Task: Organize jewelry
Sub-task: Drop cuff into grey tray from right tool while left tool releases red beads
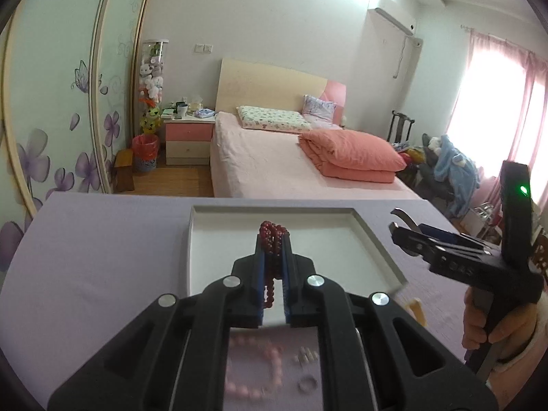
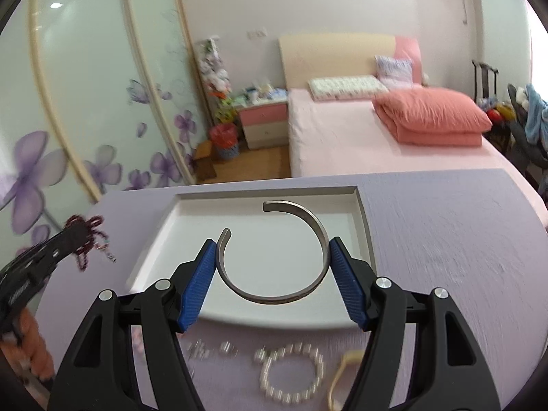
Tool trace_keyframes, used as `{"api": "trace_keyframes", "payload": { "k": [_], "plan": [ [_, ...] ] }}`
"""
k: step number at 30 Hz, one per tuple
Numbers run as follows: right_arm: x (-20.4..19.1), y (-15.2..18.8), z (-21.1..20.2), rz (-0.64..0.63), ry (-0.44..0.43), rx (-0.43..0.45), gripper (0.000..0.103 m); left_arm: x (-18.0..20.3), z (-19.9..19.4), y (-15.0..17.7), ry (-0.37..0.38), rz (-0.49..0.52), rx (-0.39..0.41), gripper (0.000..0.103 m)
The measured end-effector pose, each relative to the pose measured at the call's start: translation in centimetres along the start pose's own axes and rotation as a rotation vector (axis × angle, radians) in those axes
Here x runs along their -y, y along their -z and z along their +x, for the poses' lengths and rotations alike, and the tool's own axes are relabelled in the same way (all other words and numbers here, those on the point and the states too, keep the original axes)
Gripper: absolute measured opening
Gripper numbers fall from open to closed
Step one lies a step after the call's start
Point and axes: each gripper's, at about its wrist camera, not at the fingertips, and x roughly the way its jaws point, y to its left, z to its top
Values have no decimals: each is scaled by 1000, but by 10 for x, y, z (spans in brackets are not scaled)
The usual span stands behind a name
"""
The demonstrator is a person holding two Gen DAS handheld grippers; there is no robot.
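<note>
Left gripper (image 1: pixel 274 239) pinches a red bead bracelet (image 1: pixel 273 236) between its blue pads, held above the white tray (image 1: pixel 373 239) on the lavender table (image 1: pixel 102 257). Right gripper (image 2: pixel 274 250) clamps an open silver cuff bangle (image 2: pixel 308 219) by its sides over the same tray. A white bead bracelet (image 2: pixel 294 373), small rings (image 2: pixel 229 347) and a pink bead bracelet (image 1: pixel 263 370) lie on the table just before the tray.

Dark red bead bracelet (image 1: pixel 273 239) bunched above white tray (image 1: pixel 342 236), open silver cuff bangle (image 2: pixel 274 257) over it
</note>
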Motion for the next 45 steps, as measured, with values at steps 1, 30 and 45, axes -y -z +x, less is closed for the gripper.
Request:
{"api": "trace_keyframes", "payload": {
  "k": [1,30,45],
  "plan": [
    [1,-8,16,4,10,-24,67,-2,12,-7,-4,-1,-12,9],
    [36,-12,101,84,87,-260,84,-38,150,-11,-33,-7,-146,9],
    [31,-1,47,16,35,-111,84,-47,124,-6,-96,-60,-111,45]
  ]
}}
